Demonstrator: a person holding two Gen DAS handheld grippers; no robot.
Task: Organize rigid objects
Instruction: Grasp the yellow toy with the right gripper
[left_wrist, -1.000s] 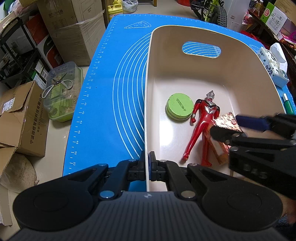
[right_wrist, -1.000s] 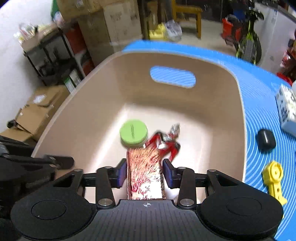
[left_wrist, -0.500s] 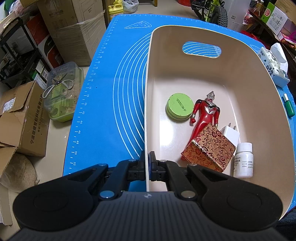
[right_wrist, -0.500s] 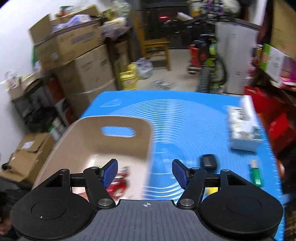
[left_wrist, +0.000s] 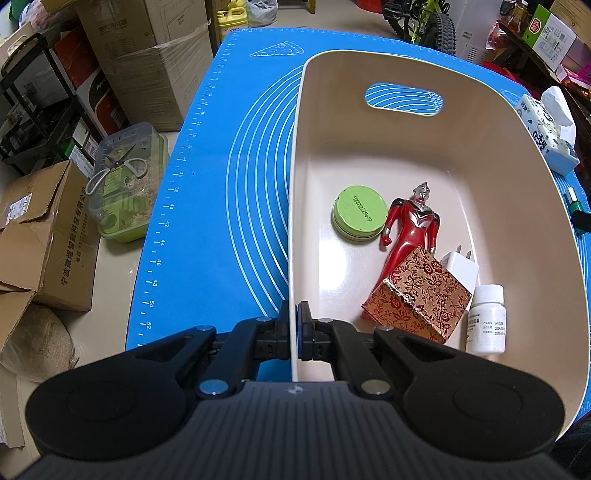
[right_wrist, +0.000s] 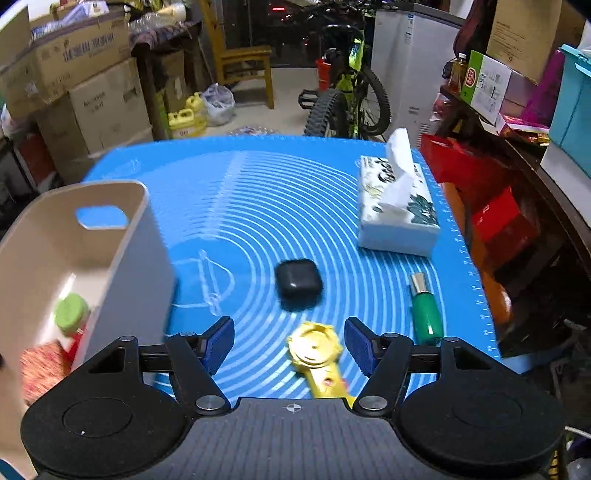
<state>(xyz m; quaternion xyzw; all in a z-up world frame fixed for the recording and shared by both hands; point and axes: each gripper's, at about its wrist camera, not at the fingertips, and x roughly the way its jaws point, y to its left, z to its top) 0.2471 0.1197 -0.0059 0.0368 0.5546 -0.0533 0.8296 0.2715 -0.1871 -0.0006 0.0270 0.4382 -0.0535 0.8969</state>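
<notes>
A beige bin (left_wrist: 480, 122) stands on the left of the blue mat; inside lie a green tin (left_wrist: 358, 213), a red figure (left_wrist: 410, 229), a patterned red box (left_wrist: 421, 299), a white charger (left_wrist: 461, 267) and an upright white bottle (left_wrist: 487, 321); on the mat to its right lie a black case (right_wrist: 298, 281), a yellow toy (right_wrist: 317, 354) and a green bottle (right_wrist: 426, 312).

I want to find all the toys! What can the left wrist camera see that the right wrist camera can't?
Only the left wrist view shows the white bottle, the white plug and the left gripper clamped on the bin's rim. Only the right wrist view shows the yellow toy, the black case and the open right gripper. Both show the bin, green tin, patterned box and tissue box.
</notes>
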